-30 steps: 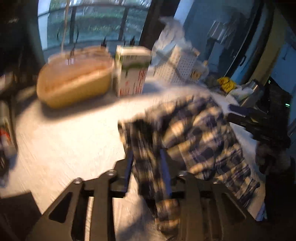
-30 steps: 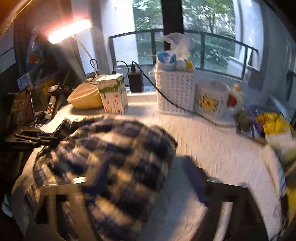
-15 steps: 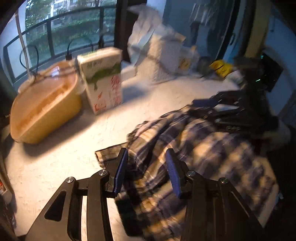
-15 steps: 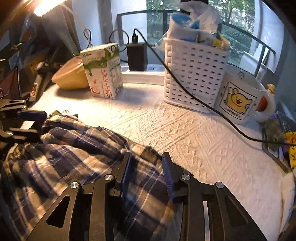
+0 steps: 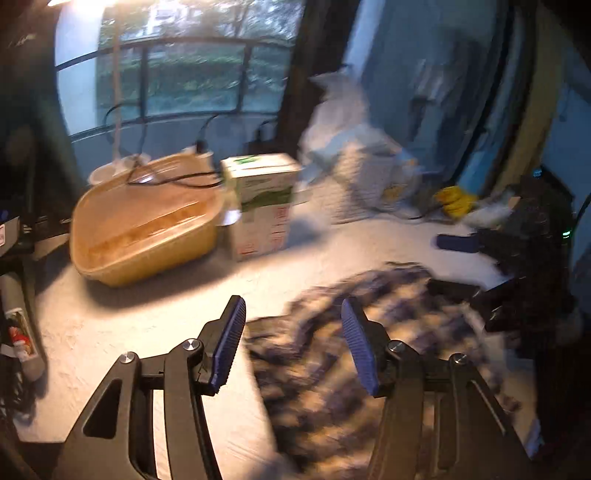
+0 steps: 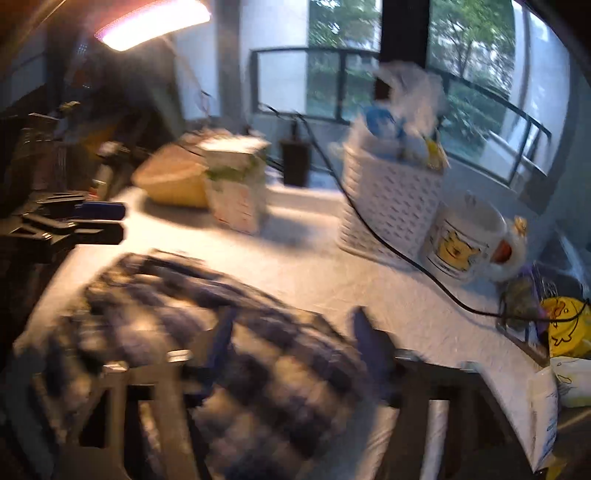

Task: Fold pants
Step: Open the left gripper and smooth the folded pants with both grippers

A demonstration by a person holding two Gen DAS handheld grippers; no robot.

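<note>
In my left wrist view, the pants (image 5: 369, 354) lie on the table (image 5: 147, 317) at lower right. The carton (image 5: 262, 206) stands behind them at frame centre, with the tub (image 5: 147, 229) to its left and the basket (image 5: 365, 181) to its right.

1. You're in a home, at a cluttered table (image 6: 325, 273) under a white textured cloth, pushed up against a window.
2. Past the glass you've got a balcony railing (image 6: 480, 92) and green trees.
3. Household bits crowd the far edge: a milk carton (image 5: 264, 205), a tan plastic tub (image 5: 147, 225), a white slotted basket (image 6: 391, 206) stuffed with odds and ends.
4. There's a cartoon bear mug (image 6: 463, 240) and a lit desk lamp (image 6: 151, 24) overhead.
</note>
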